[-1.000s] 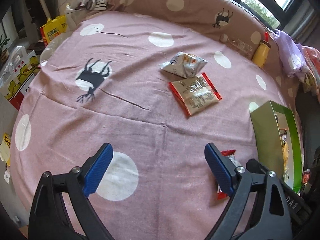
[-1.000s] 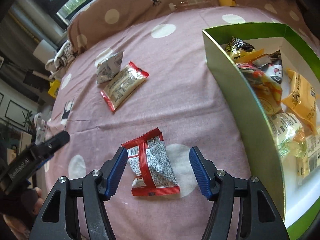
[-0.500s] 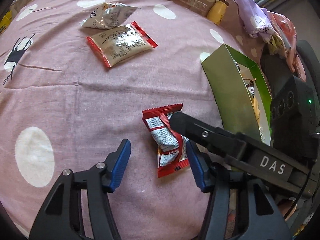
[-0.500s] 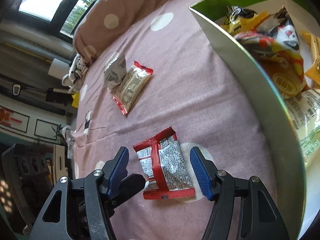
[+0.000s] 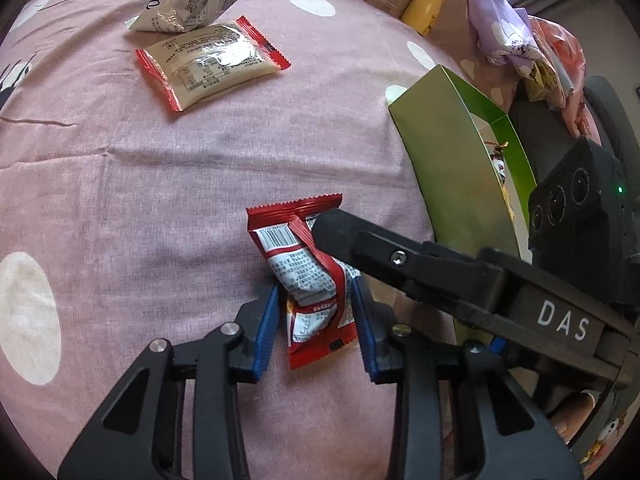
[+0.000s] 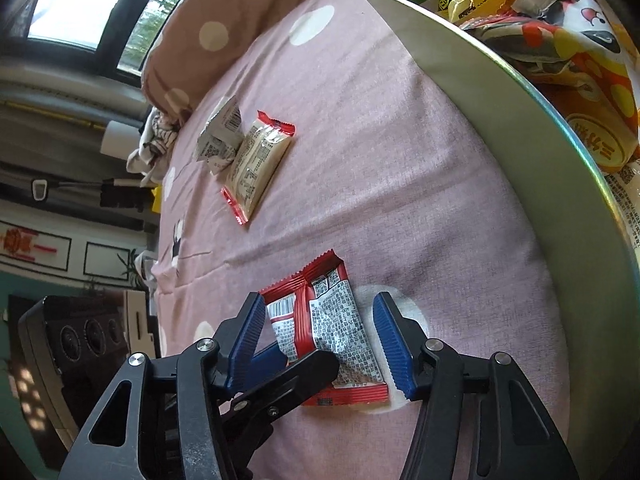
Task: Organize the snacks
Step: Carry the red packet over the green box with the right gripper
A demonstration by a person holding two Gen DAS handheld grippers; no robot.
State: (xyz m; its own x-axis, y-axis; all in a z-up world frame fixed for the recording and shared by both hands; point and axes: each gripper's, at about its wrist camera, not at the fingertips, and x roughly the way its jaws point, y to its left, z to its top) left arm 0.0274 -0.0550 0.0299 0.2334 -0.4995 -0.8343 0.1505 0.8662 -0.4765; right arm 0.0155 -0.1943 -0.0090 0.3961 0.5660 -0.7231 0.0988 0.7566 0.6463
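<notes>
While the red snack packet (image 5: 306,276) lies flat on the pink dotted bedspread (image 5: 120,184), our left gripper (image 5: 316,320) has its blue pads closed against the packet's two long sides near its lower end. The packet's long axis runs away from us, its crimped top edge pointing toward the two other packets, a beige red-edged one (image 5: 212,64) and a white one (image 5: 188,4), well apart from it. Our right gripper (image 6: 320,344) hangs spread wide around the same packet, pads clear of it. The green box (image 5: 460,176) of snacks stands just beside it.
</notes>
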